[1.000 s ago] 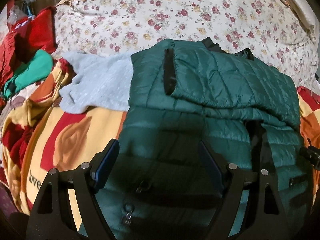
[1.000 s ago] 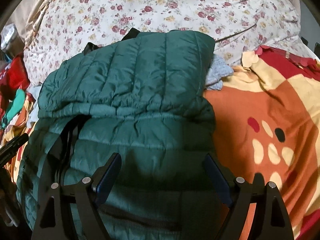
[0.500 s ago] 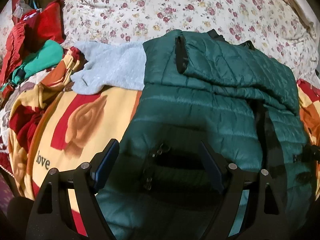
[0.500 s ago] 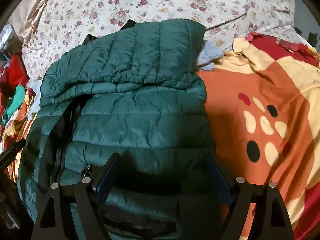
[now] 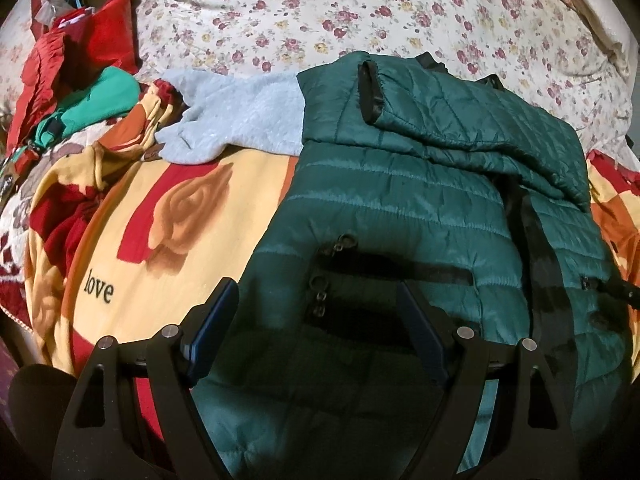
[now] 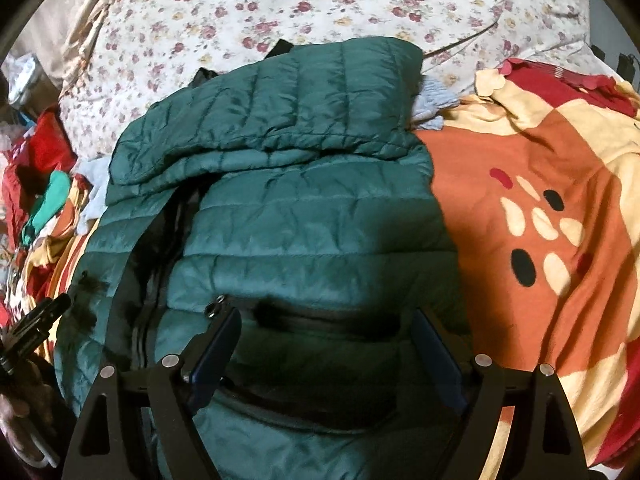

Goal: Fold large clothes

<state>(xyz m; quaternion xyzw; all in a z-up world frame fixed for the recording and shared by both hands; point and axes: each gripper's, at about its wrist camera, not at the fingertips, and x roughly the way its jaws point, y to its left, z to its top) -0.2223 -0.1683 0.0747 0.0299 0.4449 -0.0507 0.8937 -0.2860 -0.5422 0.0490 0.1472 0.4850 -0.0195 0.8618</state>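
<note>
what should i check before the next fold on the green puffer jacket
1. Left tool open, nothing between its fingers: ok.
2. Right tool open, nothing held: ok.
3. Green puffer jacket sleeves folded across the chest: ok.
4. Hem within reach, both tools over the lower jacket near the pocket zippers: ok.
5. Grey fleece garment lies under the jacket's far end and may drag along: not ok.
6. Jacket lying flat on the patterned blanket underneath: cannot tell.
</note>
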